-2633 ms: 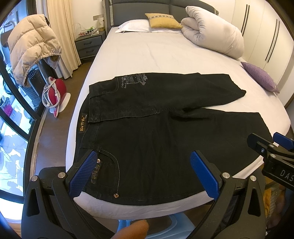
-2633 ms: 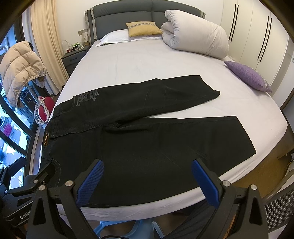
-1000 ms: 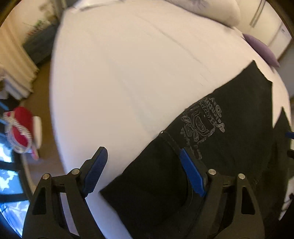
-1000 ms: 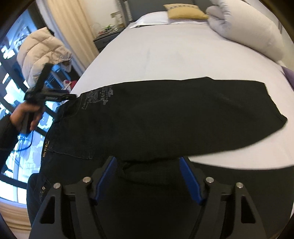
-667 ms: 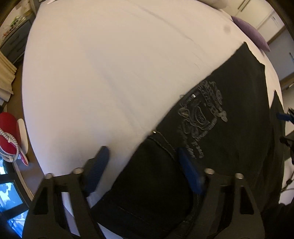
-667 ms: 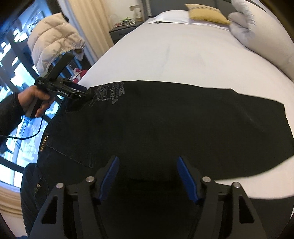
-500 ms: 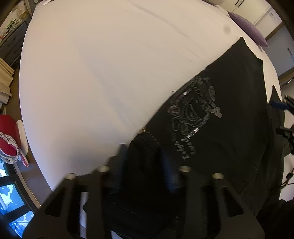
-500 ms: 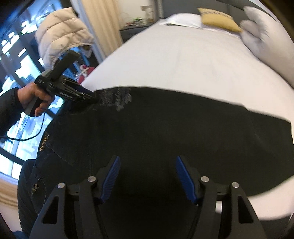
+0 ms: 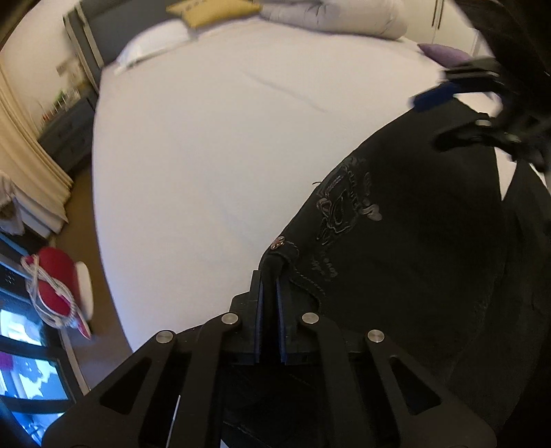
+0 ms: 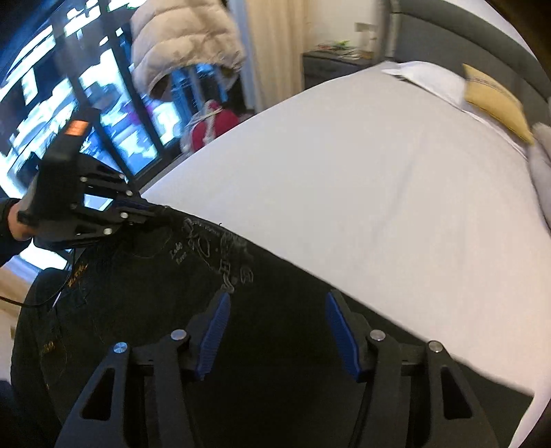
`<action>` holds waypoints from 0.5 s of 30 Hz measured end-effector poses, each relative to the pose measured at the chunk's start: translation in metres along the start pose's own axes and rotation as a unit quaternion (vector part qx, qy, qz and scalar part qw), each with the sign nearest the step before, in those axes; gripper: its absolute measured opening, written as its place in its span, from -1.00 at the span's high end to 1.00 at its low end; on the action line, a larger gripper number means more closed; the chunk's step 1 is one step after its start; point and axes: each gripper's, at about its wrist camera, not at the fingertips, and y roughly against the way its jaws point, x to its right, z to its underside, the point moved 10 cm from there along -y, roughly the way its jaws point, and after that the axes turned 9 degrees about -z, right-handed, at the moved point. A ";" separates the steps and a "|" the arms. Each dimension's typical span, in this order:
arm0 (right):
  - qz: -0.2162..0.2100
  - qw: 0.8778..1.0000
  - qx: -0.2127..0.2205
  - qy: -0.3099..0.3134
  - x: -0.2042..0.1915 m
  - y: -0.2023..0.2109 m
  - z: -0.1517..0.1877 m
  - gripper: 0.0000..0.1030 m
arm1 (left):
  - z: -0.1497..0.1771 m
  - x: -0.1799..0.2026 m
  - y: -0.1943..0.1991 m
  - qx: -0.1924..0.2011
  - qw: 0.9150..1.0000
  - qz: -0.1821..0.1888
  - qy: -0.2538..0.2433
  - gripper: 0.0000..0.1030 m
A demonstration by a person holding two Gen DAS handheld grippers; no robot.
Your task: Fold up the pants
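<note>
Black pants [image 9: 413, 248] with a silver printed emblem [image 9: 344, 203] lie on the white bed [image 9: 206, 138]. My left gripper [image 9: 269, 286] is shut on the far corner of the waistband, by a small rivet [image 9: 277, 243]. In the right wrist view the left gripper [image 10: 151, 210] pinches that same corner at the left. My right gripper [image 10: 275, 320] is open, its blue pads [image 10: 213, 331] low over the pants [image 10: 172, 310] near the emblem [image 10: 224, 255]. The right gripper also shows in the left wrist view [image 9: 447, 113] over the far leg.
Pillows [image 9: 155, 55] and a rolled duvet [image 9: 327, 17] lie at the head of the bed. A purple cushion [image 9: 440, 51] sits at the far right. A nightstand [image 10: 330, 65], curtain [image 10: 275, 48], beige jacket [image 10: 179, 38] and red bag [image 9: 55, 286] stand beside the bed's left edge.
My left gripper has closed on the waistband corner. My right gripper has moved left over the pants toward the emblem, still open.
</note>
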 end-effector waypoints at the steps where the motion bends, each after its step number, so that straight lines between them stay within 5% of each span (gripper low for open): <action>1: -0.001 1.000 -0.011 0.017 0.000 -0.005 -0.004 -0.17 | -0.001 0.000 0.003 0.008 1.000 -0.002 0.001 0.90; 5: -0.008 0.997 -0.051 0.052 0.004 -0.023 -0.007 -0.13 | -0.003 -0.003 0.015 0.032 0.999 -0.018 -0.007 0.90; 11: -0.016 0.992 -0.100 0.077 0.007 -0.046 -0.010 -0.04 | 0.038 0.011 0.046 0.045 0.999 -0.020 -0.009 0.90; 13: -0.011 0.989 -0.121 0.083 0.009 -0.055 -0.006 0.46 | 0.043 0.012 0.047 0.045 0.999 -0.017 -0.007 0.90; 15: -0.010 0.989 -0.127 0.079 0.012 -0.060 -0.003 0.69 | 0.042 0.030 0.048 0.044 0.999 -0.017 -0.005 0.90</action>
